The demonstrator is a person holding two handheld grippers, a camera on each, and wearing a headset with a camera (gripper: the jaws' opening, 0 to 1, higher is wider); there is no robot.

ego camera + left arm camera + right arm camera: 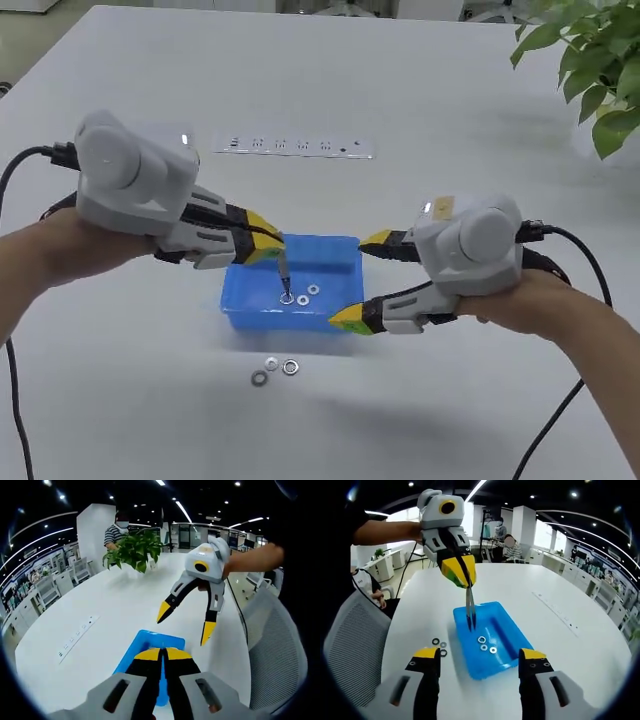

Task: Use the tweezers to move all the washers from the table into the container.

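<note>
A blue container (240,312) sits mid-table with three washers (303,299) inside. Three more washers (272,368) lie on the table just in front of it. My left gripper (270,240) is shut on the tweezers (283,272), which point down into the container with their tips close by a washer. My right gripper (358,280) stands open at the container's right end, one jaw at the far corner and one at the near corner. In the right gripper view, the tweezers (470,611) hang from the left gripper (458,573) over the container (470,669), with the loose washers (440,646) to its left.
A white power strip (295,147) lies on the table beyond the container. A potted plant (590,60) stands at the far right corner. Cables trail from both grippers. Mesh chairs (355,645) stand by the table's edge, and people are in the background.
</note>
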